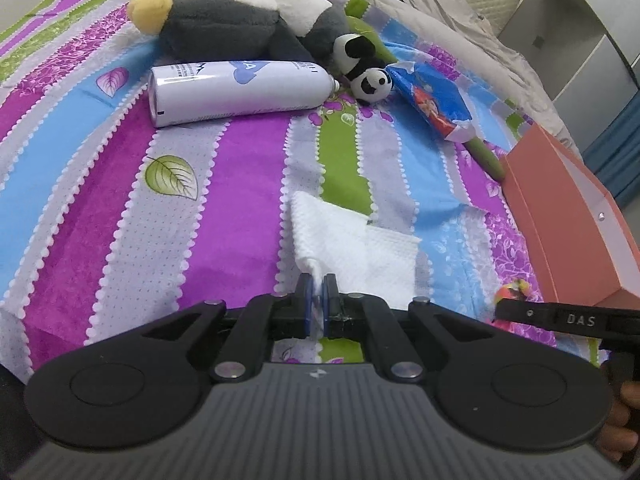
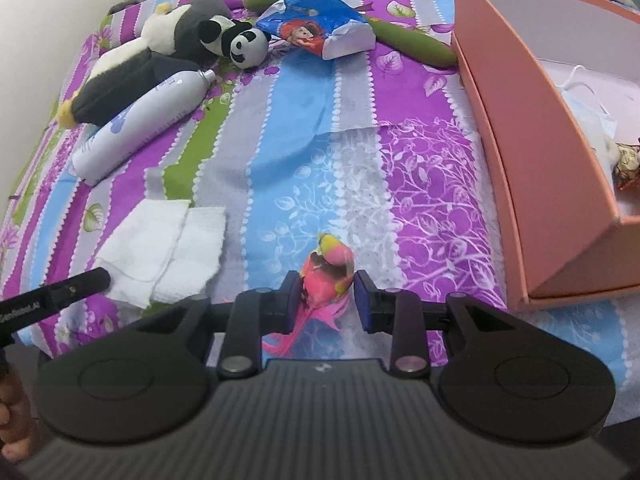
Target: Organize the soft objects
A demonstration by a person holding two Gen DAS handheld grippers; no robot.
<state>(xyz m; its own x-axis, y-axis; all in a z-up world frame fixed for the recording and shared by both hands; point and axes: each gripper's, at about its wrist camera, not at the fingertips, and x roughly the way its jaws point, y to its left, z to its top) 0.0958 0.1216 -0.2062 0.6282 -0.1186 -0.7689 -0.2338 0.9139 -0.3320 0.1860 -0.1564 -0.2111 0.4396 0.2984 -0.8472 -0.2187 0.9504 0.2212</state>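
Dimpled white cloth [image 1: 352,248] pinched in closed left tongs [image 1: 319,294]; right tongs [image 2: 328,294] loosely bracket feathery pink bird [image 2: 326,270].

Open lane: striped bed [image 2: 360,92] lies bare from the white cloth [image 2: 168,248] across to the box.
Right side: orange box [image 2: 532,152] walls off that edge.
Far end: spray can [image 1: 236,92], penguin plush [image 1: 224,20], panda [image 1: 368,72], blue packet [image 1: 432,100] crowd together.
Near centre: pink bird toy [image 2: 328,272].
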